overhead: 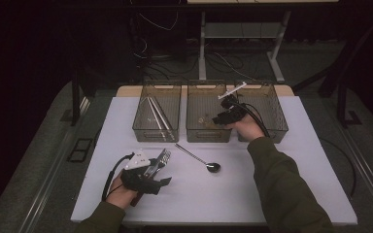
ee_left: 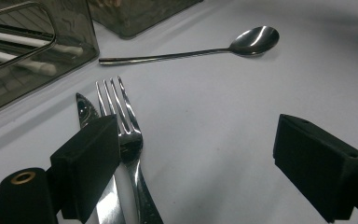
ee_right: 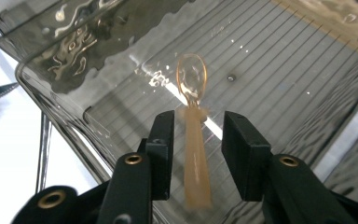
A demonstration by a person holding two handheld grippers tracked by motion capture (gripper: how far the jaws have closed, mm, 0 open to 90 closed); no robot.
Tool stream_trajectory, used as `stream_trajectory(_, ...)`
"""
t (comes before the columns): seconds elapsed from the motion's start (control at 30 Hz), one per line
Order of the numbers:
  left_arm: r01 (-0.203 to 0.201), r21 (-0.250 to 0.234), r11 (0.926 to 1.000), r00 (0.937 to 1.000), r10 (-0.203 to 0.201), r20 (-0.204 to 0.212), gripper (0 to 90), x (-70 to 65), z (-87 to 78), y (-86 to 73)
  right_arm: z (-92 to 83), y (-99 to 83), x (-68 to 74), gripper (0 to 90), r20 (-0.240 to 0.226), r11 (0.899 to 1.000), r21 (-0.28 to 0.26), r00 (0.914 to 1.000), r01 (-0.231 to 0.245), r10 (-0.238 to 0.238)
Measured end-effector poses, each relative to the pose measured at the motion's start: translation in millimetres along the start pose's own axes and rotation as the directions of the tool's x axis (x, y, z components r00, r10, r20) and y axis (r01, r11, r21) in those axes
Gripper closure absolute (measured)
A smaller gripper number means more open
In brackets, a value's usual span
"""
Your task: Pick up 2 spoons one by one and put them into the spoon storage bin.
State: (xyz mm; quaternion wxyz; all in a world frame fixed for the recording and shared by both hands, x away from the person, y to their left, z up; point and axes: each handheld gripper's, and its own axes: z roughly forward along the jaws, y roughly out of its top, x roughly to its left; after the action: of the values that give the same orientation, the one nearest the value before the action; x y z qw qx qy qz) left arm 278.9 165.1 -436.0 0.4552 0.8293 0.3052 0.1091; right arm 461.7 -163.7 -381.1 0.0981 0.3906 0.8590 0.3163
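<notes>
My right claw hangs spread over the middle bin, the amber plastic spoon loose between its pads; it could bounce off the bin floor. My left claw gapes wide on the desk beside fork and knife, and closing carelessly might pinch both.

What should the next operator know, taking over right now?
Right tongs: over the middle bin, open, with a see-through orange spoon blurred between them, no pad touching it; looks like it is dropping in.
Left tongs: open wide, low over the table; left pad sits above the knife, beside the fork. Nothing held.
Metal spoon lies loose mid-table.
Left bin holds long white sticks.
Done: orange spoon binned, probably.
Left: fork, knife, metal spoon.
</notes>
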Motion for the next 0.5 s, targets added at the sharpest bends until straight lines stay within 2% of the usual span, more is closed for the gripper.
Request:
stream_trajectory(0.13,-0.002,0.000,1.0000,1.0000,0.002,0.002,13.0,-0.3,-0.2,0.0,-7.6,-1.0,0.5,58.8,-0.007,0.999,-0.035,0.9999,-0.011,0.010)
stream_trajectory(0.3,0.003,-0.006,1.0000,1.0000,-0.003,0.005,13.0,-0.4,0.0,0.0,-24.2,-7.4,3.6,54.8,-0.039,0.996,-0.086,0.9986,-0.039,0.035)
stream_trajectory(0.5,-0.007,0.002,1.0000,1.0000,0.007,0.006,13.0,-0.4,-0.1,0.2,-45.7,-21.3,5.4,51.2,-0.078,0.989,-0.143,0.9966,-0.038,0.027)
